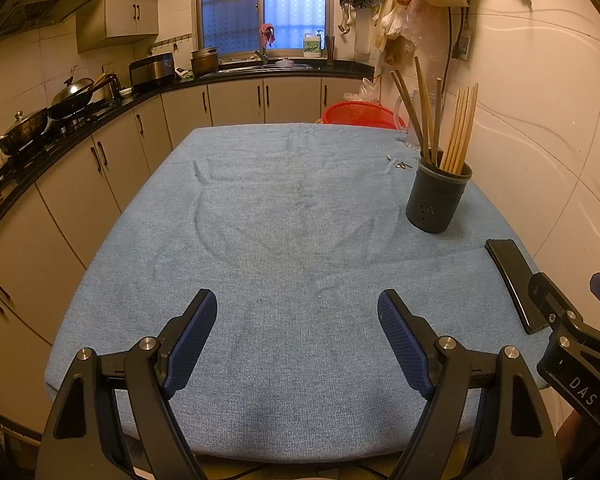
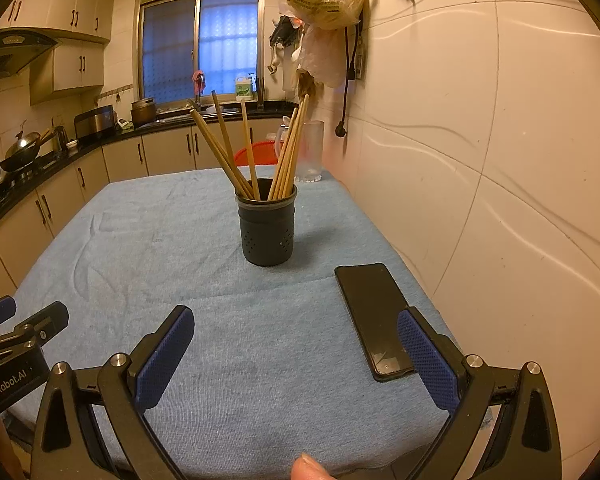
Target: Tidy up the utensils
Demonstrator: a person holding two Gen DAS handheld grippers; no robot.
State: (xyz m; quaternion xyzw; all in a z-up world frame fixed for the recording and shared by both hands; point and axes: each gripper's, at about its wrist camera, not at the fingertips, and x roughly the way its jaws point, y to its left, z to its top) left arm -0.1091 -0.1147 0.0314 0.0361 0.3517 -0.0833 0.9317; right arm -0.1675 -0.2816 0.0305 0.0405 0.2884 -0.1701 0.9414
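Note:
A dark round utensil holder (image 1: 437,196) stands upright at the right of the blue-cloth table (image 1: 284,240). It holds several wooden chopsticks (image 1: 460,132). In the right wrist view the holder (image 2: 267,226) is straight ahead with the chopsticks (image 2: 256,152) fanned out of it. My left gripper (image 1: 297,336) is open and empty above the near part of the cloth. My right gripper (image 2: 296,356) is open and empty, well short of the holder. Part of the right gripper (image 1: 572,332) shows at the right edge of the left wrist view.
A black phone (image 2: 372,316) lies flat on the cloth by my right gripper's right finger, also seen in the left wrist view (image 1: 516,284). A glass mug (image 2: 310,152) stands behind the holder. A red basket (image 1: 360,114) sits past the far edge. The wall (image 2: 500,200) is close on the right.

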